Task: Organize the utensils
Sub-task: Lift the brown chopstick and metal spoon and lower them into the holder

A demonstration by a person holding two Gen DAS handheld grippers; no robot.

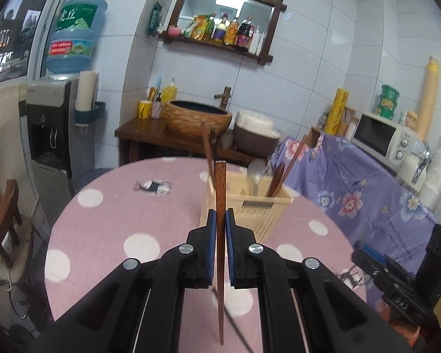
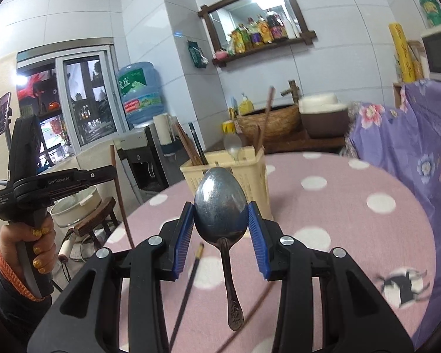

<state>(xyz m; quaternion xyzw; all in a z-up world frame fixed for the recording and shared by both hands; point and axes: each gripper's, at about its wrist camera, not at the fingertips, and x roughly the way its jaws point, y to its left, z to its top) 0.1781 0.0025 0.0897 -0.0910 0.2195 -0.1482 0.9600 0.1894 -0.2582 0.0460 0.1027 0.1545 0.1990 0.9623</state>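
Note:
My left gripper [image 1: 220, 220] is shut on a brown wooden chopstick [image 1: 220, 188], held upright above the pink dotted table [image 1: 117, 220]. Just behind it stands a cream utensil basket [image 1: 250, 206] holding a spoon and wooden chopsticks. My right gripper [image 2: 220, 214] is shut on the bowl of a metal spoon [image 2: 220, 203], whose handle hangs down. Beyond it is the basket [image 2: 250, 173]. A black chopstick [image 2: 188, 288] and a brown one [image 2: 250, 317] lie on the table [image 2: 352, 229] under the right gripper. The left gripper [image 2: 111, 172] shows at the left, held by a hand [image 2: 41, 247].
A counter under a purple floral cloth [image 1: 352, 188] borders the table on the right, with a microwave [image 1: 379, 135] on it. Behind the table are a wooden stand with a basin [image 1: 197, 117], a rice cooker [image 1: 255, 132] and a water dispenser [image 1: 56, 123]. A stool [image 2: 94, 220] stands at the left.

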